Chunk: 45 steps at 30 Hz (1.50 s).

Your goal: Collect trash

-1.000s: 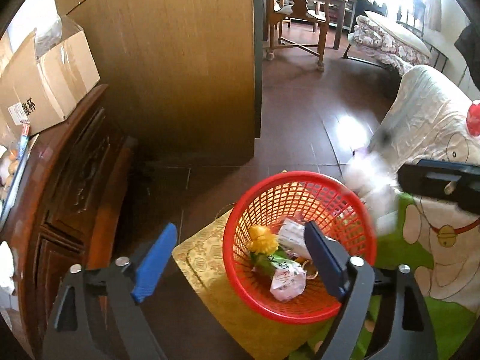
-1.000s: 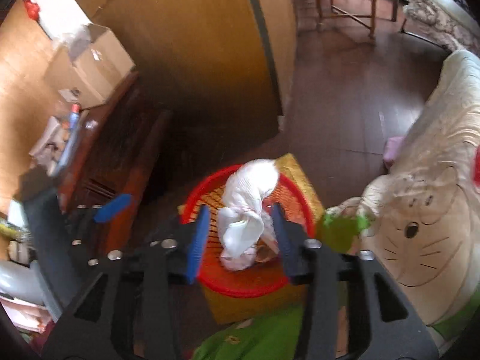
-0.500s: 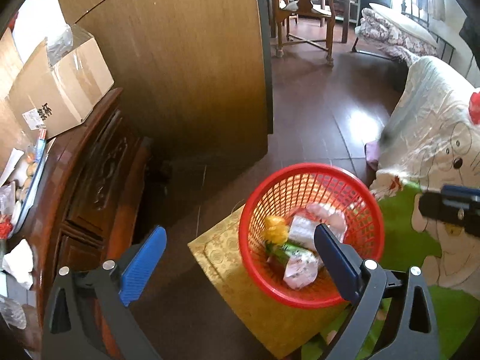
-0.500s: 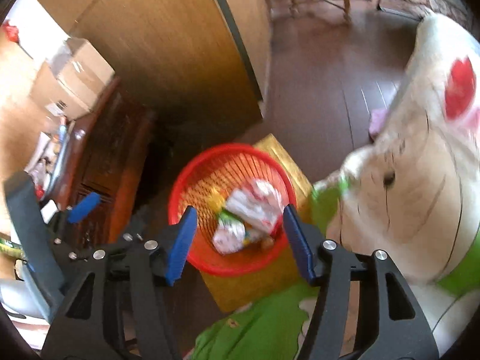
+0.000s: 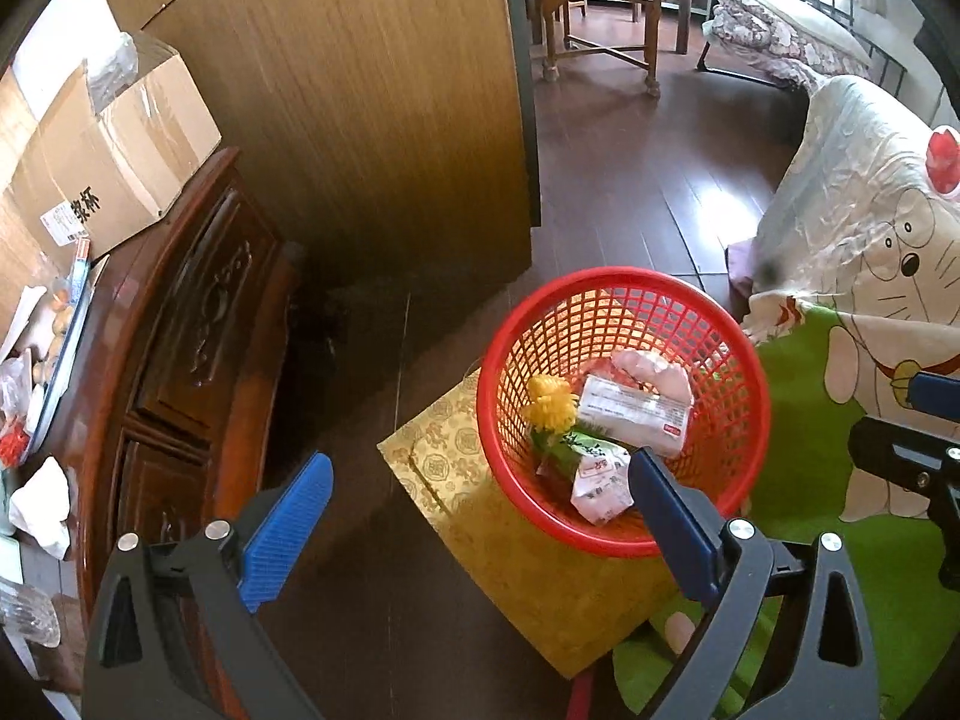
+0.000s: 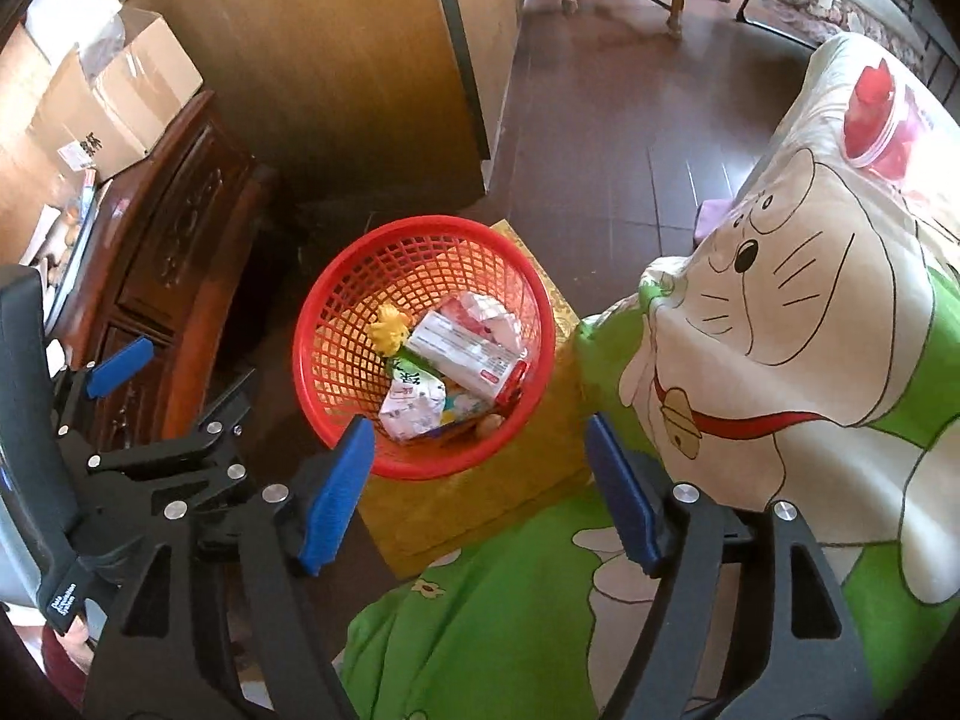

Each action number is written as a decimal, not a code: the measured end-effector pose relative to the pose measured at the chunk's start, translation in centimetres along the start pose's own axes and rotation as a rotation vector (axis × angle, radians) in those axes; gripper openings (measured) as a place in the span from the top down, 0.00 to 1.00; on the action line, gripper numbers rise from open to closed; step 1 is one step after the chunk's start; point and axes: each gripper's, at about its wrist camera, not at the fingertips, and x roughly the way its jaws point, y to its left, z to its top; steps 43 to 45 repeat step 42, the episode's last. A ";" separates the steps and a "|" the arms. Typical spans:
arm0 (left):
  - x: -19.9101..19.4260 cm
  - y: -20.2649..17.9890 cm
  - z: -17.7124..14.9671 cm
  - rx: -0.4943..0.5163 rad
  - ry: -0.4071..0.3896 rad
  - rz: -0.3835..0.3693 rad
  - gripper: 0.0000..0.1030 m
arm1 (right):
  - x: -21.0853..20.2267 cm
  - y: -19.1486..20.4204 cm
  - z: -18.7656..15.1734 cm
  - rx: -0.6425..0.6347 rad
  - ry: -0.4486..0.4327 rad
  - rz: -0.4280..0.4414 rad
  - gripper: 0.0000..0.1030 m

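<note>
A red mesh basket [image 5: 600, 312] stands on a yellow patterned stool [image 5: 540, 576]; it also shows in the right wrist view [image 6: 360, 324]. Inside lie a white wrapped pack [image 5: 636, 414] [image 6: 468, 354], a crumpled white wrapper [image 5: 600, 486] [image 6: 414, 405], a yellow flower [image 5: 549, 408] [image 6: 390, 327] and other scraps. My left gripper [image 5: 480, 534] is open and empty, above and in front of the basket. My right gripper [image 6: 480, 498] is open and empty, above the basket's near rim. The left gripper also shows at the left of the right wrist view [image 6: 120, 360].
A dark carved wooden cabinet [image 5: 180, 348] stands left, with a cardboard box [image 5: 102, 162] and clutter on top. A wooden partition [image 5: 360, 90] rises behind. A cartoon-cat blanket [image 6: 810, 330] covers the seat at right. A chair [image 5: 600, 12] stands far back.
The white crumpled item that my right gripper held over the basket now lies in it, and that gripper is open. Both grippers have drawn back a little.
</note>
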 end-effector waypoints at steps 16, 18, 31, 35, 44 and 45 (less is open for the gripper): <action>0.4 -0.1 -0.1 0.003 0.014 0.012 0.06 | 0.3 0.2 0.0 -0.005 0.007 -0.016 0.30; 0.4 -0.1 -0.1 0.002 0.014 0.009 0.06 | 0.3 0.2 0.0 -0.006 0.008 -0.016 0.30; 0.3 -0.1 -0.1 0.000 0.016 0.010 0.06 | 0.4 0.2 0.0 -0.005 0.007 -0.017 0.30; 0.3 -0.2 -0.2 0.000 0.020 0.011 0.06 | 0.3 0.2 0.0 -0.006 0.008 -0.017 0.30; 0.4 0.1 -0.1 -0.018 0.029 0.017 0.06 | 0.4 0.2 0.0 -0.004 0.007 -0.017 0.30; 0.4 0.1 -0.1 -0.018 0.029 0.017 0.06 | 0.4 0.2 0.0 -0.004 0.007 -0.017 0.30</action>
